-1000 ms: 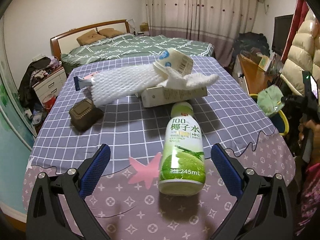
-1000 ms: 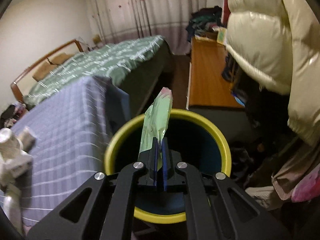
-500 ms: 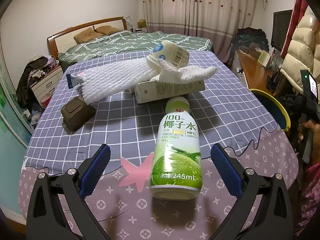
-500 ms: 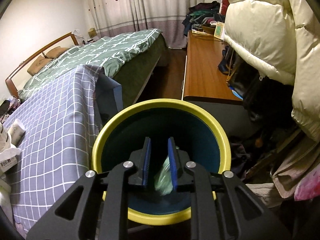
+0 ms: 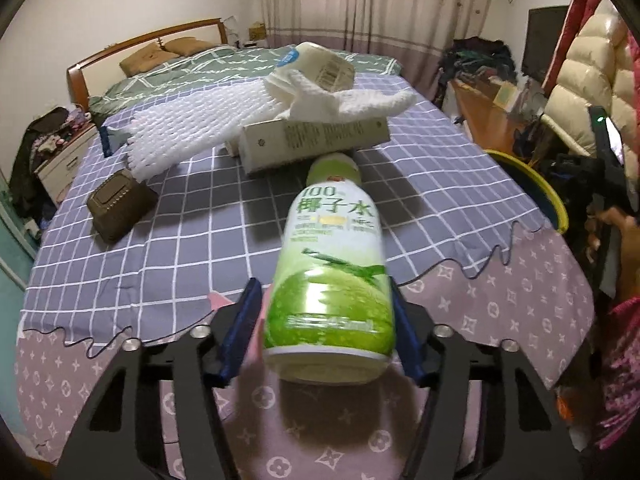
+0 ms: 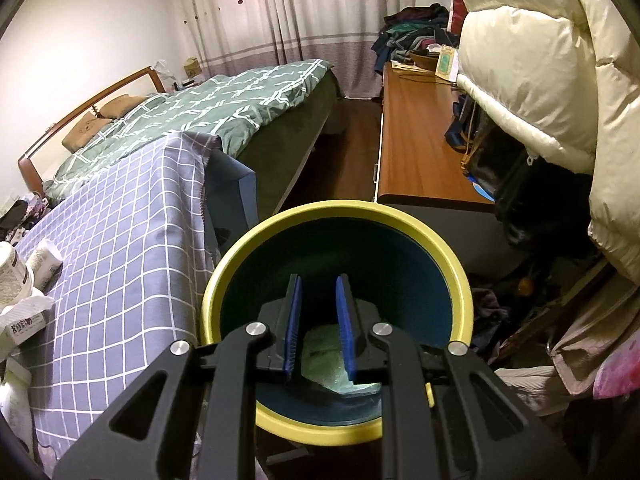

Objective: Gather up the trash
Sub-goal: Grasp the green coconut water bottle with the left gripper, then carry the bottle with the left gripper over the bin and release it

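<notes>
My left gripper (image 5: 326,332) is shut on a green coconut-water bottle (image 5: 332,268), its blue pads against the bottle's base, cap pointing away from me over the checked tablecloth (image 5: 192,240). Beyond it lie a white carton box (image 5: 316,140), a white foam net sleeve (image 5: 192,132), a crumpled white cup with tissue (image 5: 320,80) and a brown box (image 5: 120,206). My right gripper (image 6: 318,324) is open and empty over the yellow-rimmed bin (image 6: 464,280). A green wrapper (image 6: 326,356) lies inside the bin.
The bin's rim (image 5: 548,196) shows at the table's right edge in the left wrist view. A wooden desk (image 6: 420,148), a cream puffer jacket (image 6: 540,60) and a green bed (image 6: 208,112) surround the bin. A nightstand (image 5: 60,160) stands at the left.
My left gripper moved forward and closed on the bottle, lifting its base. My right gripper opened and let the green wrapper drop into the bin.
</notes>
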A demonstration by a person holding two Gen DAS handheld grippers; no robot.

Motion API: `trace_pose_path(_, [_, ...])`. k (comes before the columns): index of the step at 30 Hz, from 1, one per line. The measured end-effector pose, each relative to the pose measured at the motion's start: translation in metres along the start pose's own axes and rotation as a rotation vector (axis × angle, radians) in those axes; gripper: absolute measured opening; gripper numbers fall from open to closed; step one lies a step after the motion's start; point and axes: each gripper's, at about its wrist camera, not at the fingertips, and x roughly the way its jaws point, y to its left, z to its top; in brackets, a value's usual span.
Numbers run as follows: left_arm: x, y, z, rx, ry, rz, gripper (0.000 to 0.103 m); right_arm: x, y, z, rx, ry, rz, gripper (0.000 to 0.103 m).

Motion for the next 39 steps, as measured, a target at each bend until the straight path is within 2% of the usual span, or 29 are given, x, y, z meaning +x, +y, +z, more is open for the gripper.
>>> trace_pose_path(3, [-0.004,0.003,0.001,0.002,-0.021,-0.026,0.053,-0.001,0.000,0.001,0.005,-0.002,0.007,0.017])
trace_pose_path(7, [-0.021,-0.002,0.009,0.045,-0.074,-0.019,0.052,-0.003,0.000,0.002,0.008,-0.011,0.011,0.017])
trace_pose_path(14, [-0.054,-0.007,0.042,0.114,-0.171,-0.006,0.052,-0.010,-0.003,0.005,0.021,-0.031,0.019,0.017])
trace_pose_path(22, [-0.048,-0.017,0.071,0.153,-0.218,0.006,0.052,-0.012,-0.006,0.005,0.035,-0.038,0.023,0.017])
trace_pose_path(28, [-0.037,-0.013,0.093,0.123,-0.217,0.007,0.052,-0.016,-0.011,0.005,0.042,-0.046,0.025,0.017])
trace_pose_path(34, [-0.054,-0.026,0.101,0.173,-0.216,-0.006,0.052,-0.024,-0.020,0.005,0.067,-0.056,0.038,0.017])
trace_pose_path(39, [-0.067,-0.047,0.108,0.188,-0.207,-0.099,0.052,-0.036,-0.023,0.004,0.064,-0.074,0.055,0.017])
